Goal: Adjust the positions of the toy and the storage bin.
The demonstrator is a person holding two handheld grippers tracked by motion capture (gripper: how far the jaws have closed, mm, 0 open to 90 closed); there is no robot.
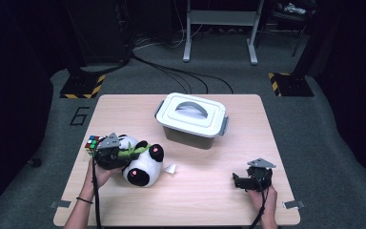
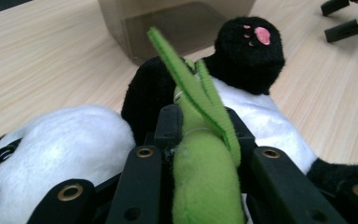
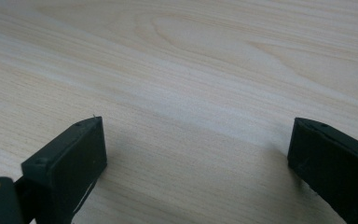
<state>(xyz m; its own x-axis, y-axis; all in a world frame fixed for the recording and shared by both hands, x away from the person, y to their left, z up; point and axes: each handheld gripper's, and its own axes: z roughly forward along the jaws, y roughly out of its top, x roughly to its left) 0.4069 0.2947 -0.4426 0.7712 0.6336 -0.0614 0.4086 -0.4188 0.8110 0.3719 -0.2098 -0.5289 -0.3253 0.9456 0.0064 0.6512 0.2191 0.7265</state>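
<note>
Panda plush (image 1: pixel 143 164): lies on its side at about 8 o'clock of the tabletop, black limbs with pink paw pads turned up, just beside the left gripper.
Green bamboo sprig (image 2: pixel 200 154): soft felt stalk with thin leaves, sewn to the panda's front, running up between the left gripper's jaws in the left gripper view.
Left gripper (image 1: pixel 110 153): clenched on the green bamboo sprig, the black jaws pressing the stalk from both sides; a hand holds it from the table's 7 o'clock edge.
Right gripper (image 1: pixel 248 180): released, jaws standing wide apart over bare wood at about 4 o'clock of the table, well apart from the panda; nothing lies between them.
Puzzle cube (image 1: pixel 93 143): coloured cube at 9 o'clock, just behind the left gripper, near the table's left edge.
Storage box (image 1: pixel 192 119): white lid with a grey handle and grey side clips on a translucent grey tub, lid on, standing near 12 o'clock of the table, apart from the panda.
Table (image 1: pixel 209 200): pale wood-grain top with rounded corners, matt; small metal brackets at its two near corners.
Floor (image 1: pixel 333 143): grey carpet, with black cables trailing off towards 12 o'clock.
Room: dark around the lit table; yellow-and-black striped stand bases (image 1: pixel 82 86) at 10 and 2 o'clock, white frame legs (image 1: pixel 220 28) at the far side.
</note>
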